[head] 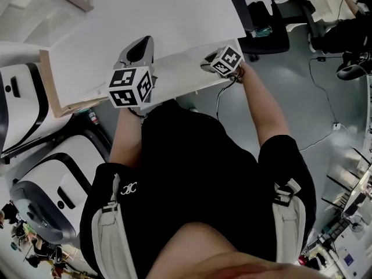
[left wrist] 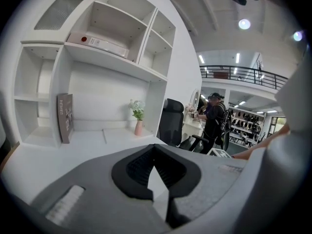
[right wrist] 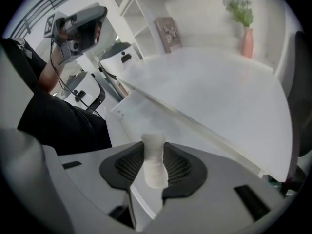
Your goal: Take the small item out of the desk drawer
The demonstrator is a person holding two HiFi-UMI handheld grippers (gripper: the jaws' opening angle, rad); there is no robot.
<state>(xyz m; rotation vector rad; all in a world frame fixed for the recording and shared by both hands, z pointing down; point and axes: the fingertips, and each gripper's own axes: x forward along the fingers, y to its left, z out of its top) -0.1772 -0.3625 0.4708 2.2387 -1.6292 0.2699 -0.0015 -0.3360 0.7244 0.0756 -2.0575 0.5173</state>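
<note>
A small white cylindrical item (right wrist: 155, 167) stands upright between the black pads of my right gripper (right wrist: 155, 149), which is shut on it above the open desk drawer (right wrist: 146, 115). In the head view the right gripper (head: 216, 64) hovers at the front edge of the white desk (head: 145, 22), over the pulled-out drawer (head: 186, 74). My left gripper (head: 144, 42) sits to its left over the desk edge. Its jaws (left wrist: 155, 152) meet at the tips with nothing between them. The right gripper view also catches the left gripper (right wrist: 80, 19), raised at the upper left.
White shelving rises behind the desk with a book (left wrist: 65, 117) and a pink vase of flowers (left wrist: 138, 120). A black office chair (head: 267, 34) stands at the desk's right end. White chairs (head: 35, 185) crowd the left. A person (left wrist: 214, 118) stands far off.
</note>
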